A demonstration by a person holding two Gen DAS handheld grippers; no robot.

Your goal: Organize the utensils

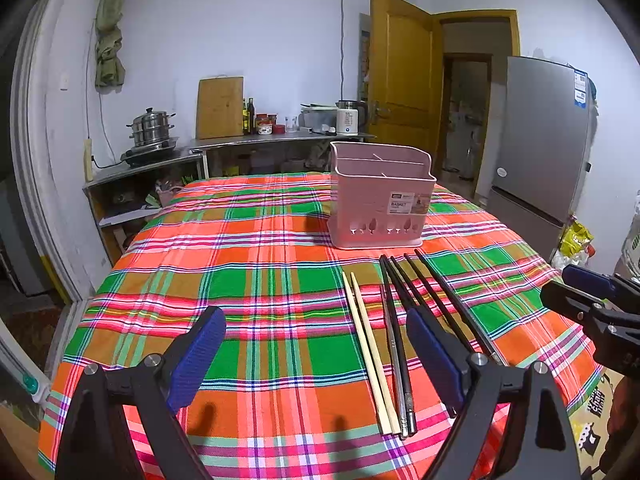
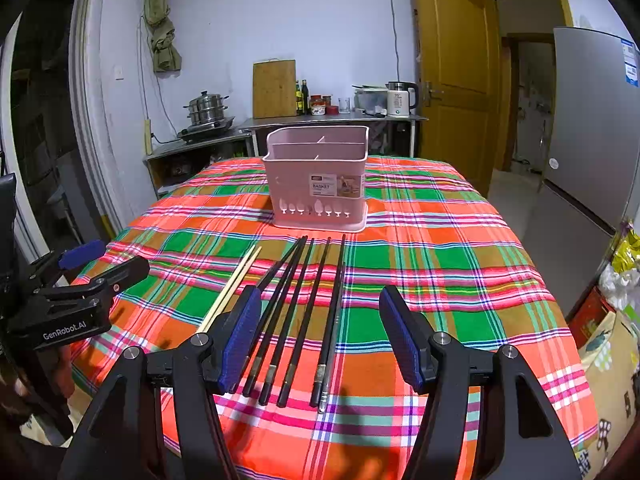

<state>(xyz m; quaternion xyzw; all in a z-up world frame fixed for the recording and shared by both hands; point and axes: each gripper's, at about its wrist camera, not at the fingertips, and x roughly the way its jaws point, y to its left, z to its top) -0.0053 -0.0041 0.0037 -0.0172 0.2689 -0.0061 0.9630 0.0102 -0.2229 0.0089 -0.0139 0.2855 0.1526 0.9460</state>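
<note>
A pink divided utensil basket (image 1: pixel 380 196) (image 2: pixel 318 184) stands upright and empty at the middle of the plaid table. Before it lie two pale wooden chopsticks (image 1: pixel 370 352) (image 2: pixel 230 288), several black chopsticks (image 1: pixel 400 292) (image 2: pixel 292 312) and a thin metal chopstick (image 1: pixel 394 364) (image 2: pixel 334 336), side by side, pointing at the basket. My left gripper (image 1: pixel 316 344) is open and empty above the cloth, left of the chopsticks; it also shows in the right wrist view (image 2: pixel 96 264). My right gripper (image 2: pixel 320 320) is open and empty, over the black chopsticks; it also shows in the left wrist view (image 1: pixel 588 284).
The plaid tablecloth (image 1: pixel 240 272) covers the table. Behind it is a steel counter (image 1: pixel 280 142) with a steamer pot (image 1: pixel 152 128), cutting board, bottles and a kettle (image 1: pixel 350 118). A fridge (image 1: pixel 540 152) and an open yellow door (image 1: pixel 400 68) stand at the right.
</note>
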